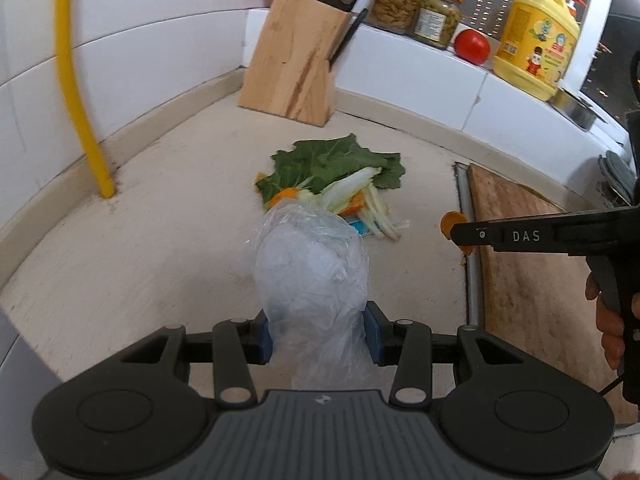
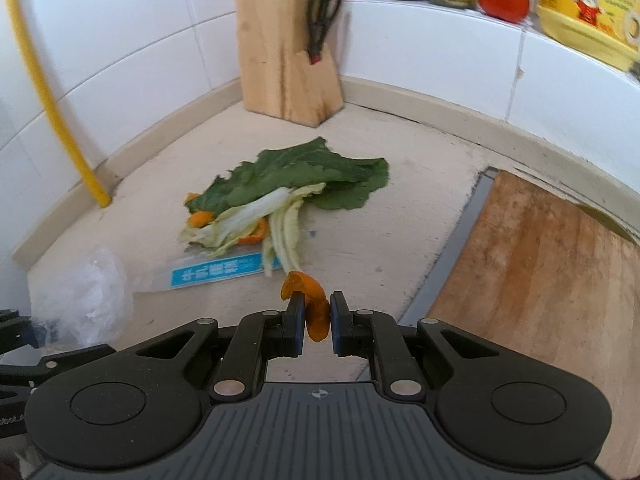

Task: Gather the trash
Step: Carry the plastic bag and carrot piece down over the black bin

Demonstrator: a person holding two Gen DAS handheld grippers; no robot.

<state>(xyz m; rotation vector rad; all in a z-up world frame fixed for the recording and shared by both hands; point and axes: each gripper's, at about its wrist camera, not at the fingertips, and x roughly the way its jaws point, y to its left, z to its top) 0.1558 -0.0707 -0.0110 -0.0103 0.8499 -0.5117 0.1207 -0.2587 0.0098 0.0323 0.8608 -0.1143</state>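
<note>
I'm pinching the plastic bag (image 1: pixel 310 276) with my left gripper (image 1: pixel 319 330), jaws part-closed. My right gripper (image 2: pixel 317 322), nearly closed, is clamping orange peel (image 2: pixel 312 306), probably bag-bound; the scrap pile (image 2: pixel 280 200) is lying ahead on the counter (image 2: pixel 380 240).

A clear plastic bag (image 1: pixel 316 280) stands bunched and crumpled; a curled orange peel (image 2: pixel 310 304) hangs above the counter. Green leaves (image 2: pixel 304 176), pale stalks and a blue-printed wrapper (image 2: pixel 216 274) lie heaped mid-counter — toward its back corner.

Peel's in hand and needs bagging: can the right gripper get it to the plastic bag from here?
Probably yes: the right gripper holds the orange peel, and only bare counter separates it from the plastic bag.
</note>
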